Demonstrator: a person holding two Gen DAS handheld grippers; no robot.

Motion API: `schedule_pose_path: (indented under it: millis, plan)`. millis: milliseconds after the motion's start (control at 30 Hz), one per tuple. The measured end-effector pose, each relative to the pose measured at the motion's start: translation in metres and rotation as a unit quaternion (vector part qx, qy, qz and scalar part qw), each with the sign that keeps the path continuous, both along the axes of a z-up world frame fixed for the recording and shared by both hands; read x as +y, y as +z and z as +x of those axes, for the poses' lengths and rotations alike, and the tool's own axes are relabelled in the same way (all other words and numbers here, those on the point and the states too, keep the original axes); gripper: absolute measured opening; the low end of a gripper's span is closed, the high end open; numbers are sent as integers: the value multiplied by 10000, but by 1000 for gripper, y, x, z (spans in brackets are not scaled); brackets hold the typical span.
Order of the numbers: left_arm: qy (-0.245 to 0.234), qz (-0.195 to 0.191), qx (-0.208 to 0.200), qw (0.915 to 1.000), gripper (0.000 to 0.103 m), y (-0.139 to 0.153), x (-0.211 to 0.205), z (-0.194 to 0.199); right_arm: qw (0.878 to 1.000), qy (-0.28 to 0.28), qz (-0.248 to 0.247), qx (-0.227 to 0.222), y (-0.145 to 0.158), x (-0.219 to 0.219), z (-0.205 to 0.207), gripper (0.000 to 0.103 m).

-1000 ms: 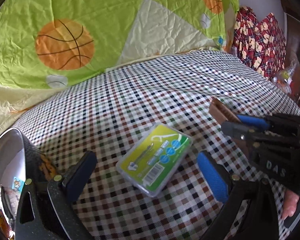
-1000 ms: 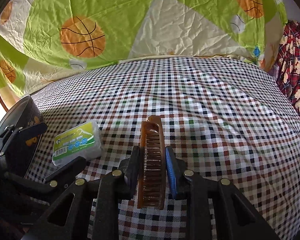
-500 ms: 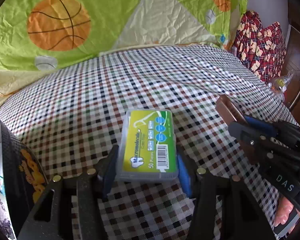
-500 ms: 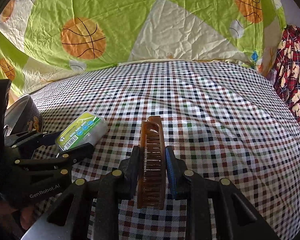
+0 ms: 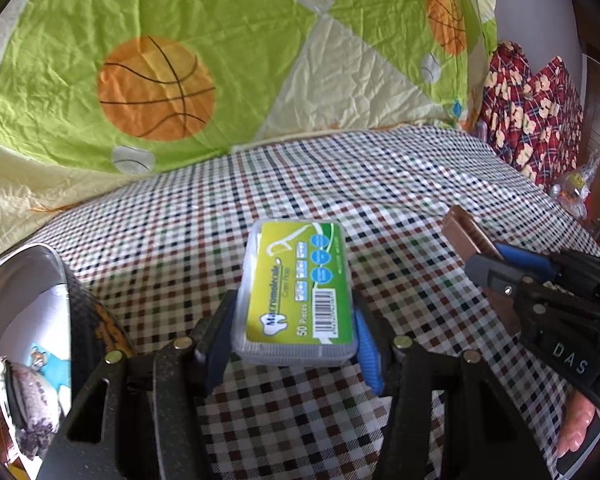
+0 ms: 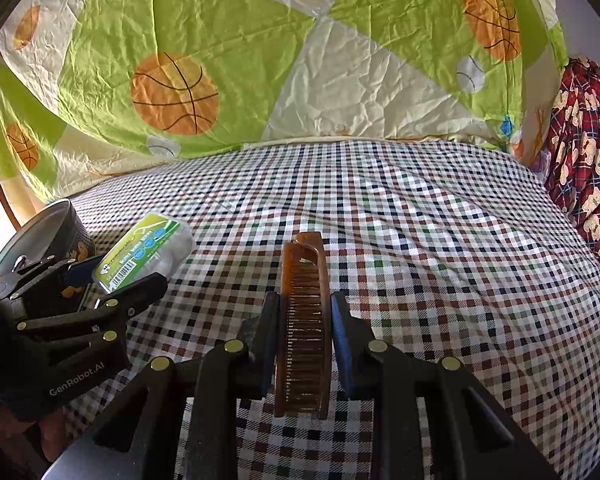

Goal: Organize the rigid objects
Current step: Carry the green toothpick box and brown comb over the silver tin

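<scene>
A clear plastic box of dental floss picks (image 5: 298,292) with a green and yellow label is clamped between the pads of my left gripper (image 5: 294,340), lifted slightly off the checked bedsheet. From the right wrist view the same floss box (image 6: 144,250) shows at the left in the left gripper (image 6: 120,276). My right gripper (image 6: 304,320) is shut on a brown translucent comb (image 6: 304,320), teeth facing left, its tip pointing away. In the left wrist view the comb (image 5: 466,236) sticks out of the right gripper (image 5: 490,258) at the right edge.
A round metal tin (image 5: 24,300) with a dark printed wall stands at the left, small items inside; it also shows as the tin (image 6: 48,228) in the right view. A green basketball-print quilt (image 5: 220,60) rises behind. Red plaid pillows (image 5: 532,112) lie far right.
My left gripper closed on the floss box, which lay loose on the sheet a second ago, and has lifted it a little. The right gripper kept still with the comb.
</scene>
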State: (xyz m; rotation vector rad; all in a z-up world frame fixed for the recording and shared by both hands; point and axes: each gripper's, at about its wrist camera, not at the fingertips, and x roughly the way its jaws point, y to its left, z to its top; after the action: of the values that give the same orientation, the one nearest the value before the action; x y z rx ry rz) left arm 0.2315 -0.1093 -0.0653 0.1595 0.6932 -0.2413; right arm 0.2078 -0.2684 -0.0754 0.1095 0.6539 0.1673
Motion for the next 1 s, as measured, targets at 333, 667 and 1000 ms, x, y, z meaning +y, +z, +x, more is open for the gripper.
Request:
schedule_pose_path:
  millis: [333, 667, 1000]
  plan:
    - [411, -154, -520, 9977, 53, 11, 16, -18, 9983, -163, 30, -563, 13, -2, -19, 27]
    - [685, -206, -1027, 9921, 53, 20, 27, -40, 9950, -244, 5, -967, 21, 1, -33, 27]
    - [941, -356, -1366, 9855, 53, 27, 39, -57, 9903, -304, 45, -1352, 26, 2, -48, 27]
